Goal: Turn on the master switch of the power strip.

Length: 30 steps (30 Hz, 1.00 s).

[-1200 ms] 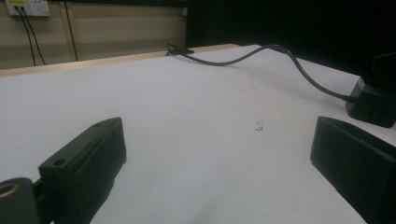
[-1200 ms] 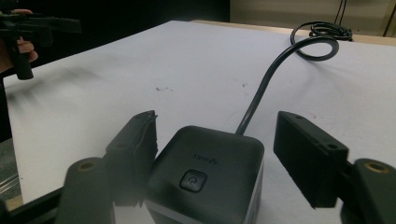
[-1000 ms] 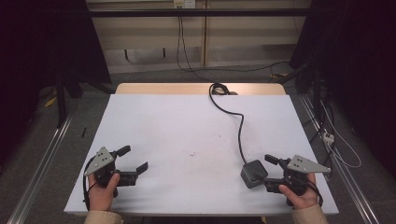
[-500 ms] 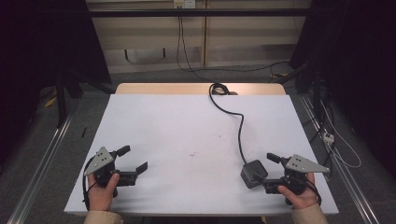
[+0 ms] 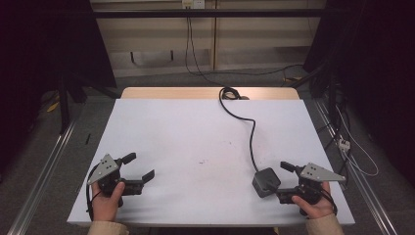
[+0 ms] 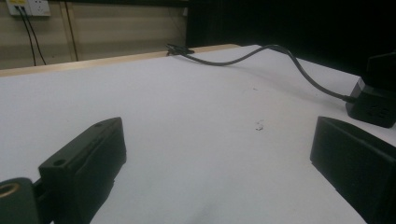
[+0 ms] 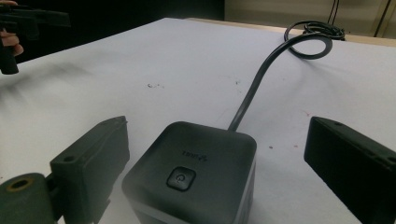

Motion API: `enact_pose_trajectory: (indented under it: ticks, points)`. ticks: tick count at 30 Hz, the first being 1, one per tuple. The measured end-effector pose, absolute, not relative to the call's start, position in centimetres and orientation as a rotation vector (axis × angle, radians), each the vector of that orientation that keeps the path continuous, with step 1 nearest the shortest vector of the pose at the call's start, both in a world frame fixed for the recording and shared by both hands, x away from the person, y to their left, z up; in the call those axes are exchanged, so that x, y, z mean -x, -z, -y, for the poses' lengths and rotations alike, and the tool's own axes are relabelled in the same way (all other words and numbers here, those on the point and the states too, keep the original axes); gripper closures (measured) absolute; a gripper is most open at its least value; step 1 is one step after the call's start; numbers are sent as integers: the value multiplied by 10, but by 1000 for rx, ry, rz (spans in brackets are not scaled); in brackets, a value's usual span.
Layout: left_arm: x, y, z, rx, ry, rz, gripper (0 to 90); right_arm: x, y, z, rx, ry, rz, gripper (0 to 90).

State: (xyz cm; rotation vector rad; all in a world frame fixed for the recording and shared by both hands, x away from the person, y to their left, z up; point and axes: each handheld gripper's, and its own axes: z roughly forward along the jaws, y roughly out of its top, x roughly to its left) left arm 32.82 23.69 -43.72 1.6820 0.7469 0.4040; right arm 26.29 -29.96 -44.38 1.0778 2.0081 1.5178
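On the near right part of the white worktop (image 5: 195, 137), seen from the high view, sits a dark grey power cube (image 5: 266, 181), a squat box with rounded corners, turned so its corners point toward the worktop's edges. Its black cable (image 5: 252, 142) leaves the far side and runs away from the person in a gentle bend to a small coil at the far wooden edge, so the long line of the cube and its cord goes from near to far. Just to the cube's right is the right hand-held gripper (image 5: 283, 181), held in a hand at the near edge; its jaws have just been opening and now stand wide, released, with the cube beside their tips. Well apart, near the left corner, the left hand-held gripper (image 5: 138, 167) is held in the other hand, its jaws spread and released, with bare worktop around it. Small dark specks mark the middle of the worktop. From the left gripper view, two black jaws stand wide over bare white worktop, and the power cube (image 6: 373, 105) shows far off at the right edge with its cable (image 6: 261, 56) curving back to the wooden edge. From the right gripper view, the power cube (image 7: 196, 172) lies between the two parted jaws without touching either, a round power button on its top face, and the cable (image 7: 261, 79) runs straight away to its coil.
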Motion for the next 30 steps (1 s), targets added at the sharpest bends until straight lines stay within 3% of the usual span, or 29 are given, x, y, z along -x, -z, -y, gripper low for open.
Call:
enact_pose_trajectory:
  ticks: [30]
  points:
    - [-329, 438, -237, -1683, -400, -753, 33, -259, 447, 313, -1052, -1530, -1991, 59]
